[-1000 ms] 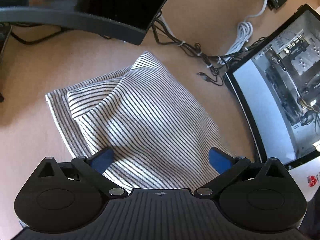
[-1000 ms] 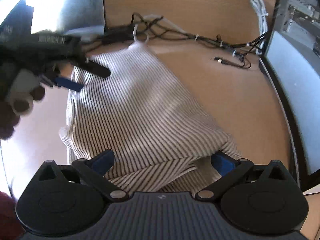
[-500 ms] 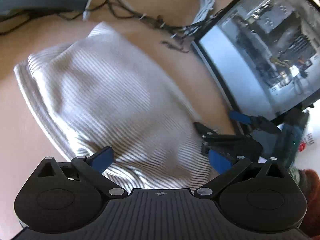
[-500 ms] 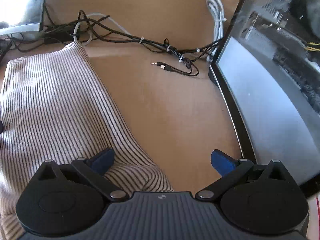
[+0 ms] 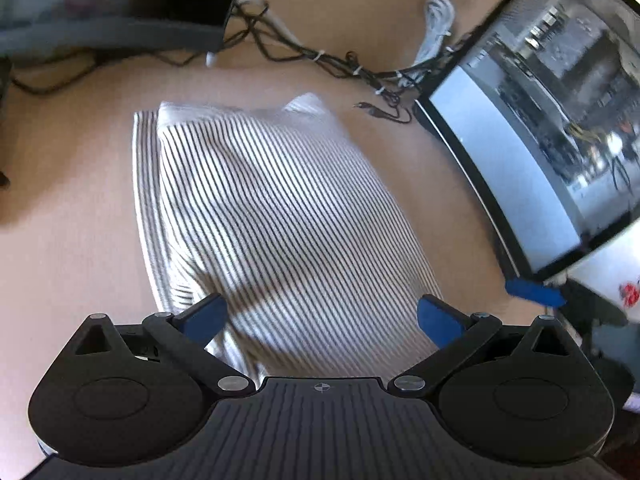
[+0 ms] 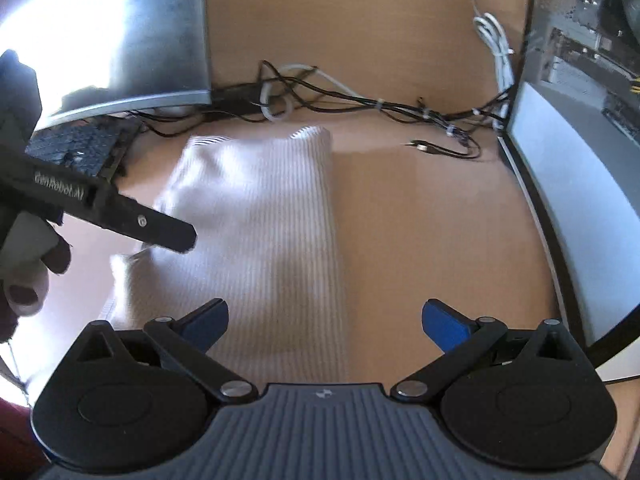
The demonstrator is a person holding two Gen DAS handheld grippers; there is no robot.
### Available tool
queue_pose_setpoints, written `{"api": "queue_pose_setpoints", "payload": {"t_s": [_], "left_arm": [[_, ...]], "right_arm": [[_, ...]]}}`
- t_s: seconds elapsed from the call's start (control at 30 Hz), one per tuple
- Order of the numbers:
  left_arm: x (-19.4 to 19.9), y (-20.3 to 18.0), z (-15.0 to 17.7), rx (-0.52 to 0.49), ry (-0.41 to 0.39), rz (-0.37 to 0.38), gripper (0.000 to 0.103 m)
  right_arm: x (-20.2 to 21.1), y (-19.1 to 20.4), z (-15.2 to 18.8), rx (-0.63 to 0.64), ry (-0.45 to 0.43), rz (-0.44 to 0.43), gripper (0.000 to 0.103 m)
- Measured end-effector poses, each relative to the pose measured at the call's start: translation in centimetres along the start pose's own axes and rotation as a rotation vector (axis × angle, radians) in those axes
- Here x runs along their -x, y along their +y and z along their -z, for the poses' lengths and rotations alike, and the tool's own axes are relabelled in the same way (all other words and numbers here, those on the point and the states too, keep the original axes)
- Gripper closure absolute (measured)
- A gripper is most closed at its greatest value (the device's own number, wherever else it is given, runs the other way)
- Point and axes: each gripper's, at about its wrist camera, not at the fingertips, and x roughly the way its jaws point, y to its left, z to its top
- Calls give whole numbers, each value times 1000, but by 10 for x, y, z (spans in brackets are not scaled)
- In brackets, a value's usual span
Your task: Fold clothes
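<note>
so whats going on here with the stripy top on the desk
A person is folding clothes with a handheld gripper in each hand. The striped garment lies folded on the wooden desk, between a monitor and an open computer case. Both the left gripper and right gripper are open above it, holding nothing.

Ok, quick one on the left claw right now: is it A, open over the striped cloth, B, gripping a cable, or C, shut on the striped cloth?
A: the left claw has its blue fingertips spread wide apart over the folded striped cloth, which lies flat on the desk with nothing pinched.
</note>
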Motion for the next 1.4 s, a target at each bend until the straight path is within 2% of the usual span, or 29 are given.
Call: {"api": "queue_pose_setpoints", "payload": {"t_s": [0.07,0.13,0.23,0.3,0.43,0.5,0.57,0.63,0.67,0.7,0.73,0.77,0.83,0.9,0.93,1.0,1.07,1.13,1.2,1.33,1.4], "left_arm": [[10,-2,8,-39,7,22,0],[15,-2,18,-60,24,48,0],[17,-3,31,-69,42,61,0],[16,-2,36,-56,45,69,0],[13,3,54,-19,64,116,0],[11,-2,65,-39,70,117,0],[12,-12,74,-77,53,111,0],[17,-21,76,-90,20,97,0],[24,-25,75,-91,-17,87,0],[32,-29,73,-95,-61,75,0],[39,-32,71,-99,-111,60,0],[45,-35,69,-101,-160,42,0],[53,-39,65,-100,-242,17,0],[42,-40,63,-86,-257,7,0],[33,-41,63,-85,-255,-10,0],[14,-44,66,-74,-231,-65,0],[1,-44,70,-33,-200,-81,0],[-6,-45,78,28,-175,-66,0],[-7,-44,87,70,-186,-70,0],[-6,-51,101,113,-217,-90,0],[-6,-58,105,134,-222,-99,0]], "right_arm": [[-14,11,10,64,69,38,0],[-22,17,20,89,67,69,0],[-25,16,19,75,75,71,0],[-24,16,13,73,95,66,0],[-16,-6,-14,-81,68,16,0],[-18,-9,-28,-90,41,67,0],[-24,-3,-38,-22,14,130,0],[-34,5,-44,70,1,158,5],[-40,8,-48,110,0,154,22],[-44,10,-51,125,-9,124,41],[-47,10,-53,133,-20,86,48],[-51,10,-56,141,-31,48,49],[-56,8,-57,122,-55,-26,49],[-59,3,-50,89,-73,-94,49],[-58,-1,-45,69,-77,-133,49],[-56,-9,-34,51,-76,-187,36],[-56,-13,-29,73,-65,-193,32],[-58,-18,-28,94,-48,-205,32],[-63,-23,-29,110,-28,-228,32],[-86,-24,-33,81,52,-375,31],[-92,-13,-36,134,53,-408,29]]}}
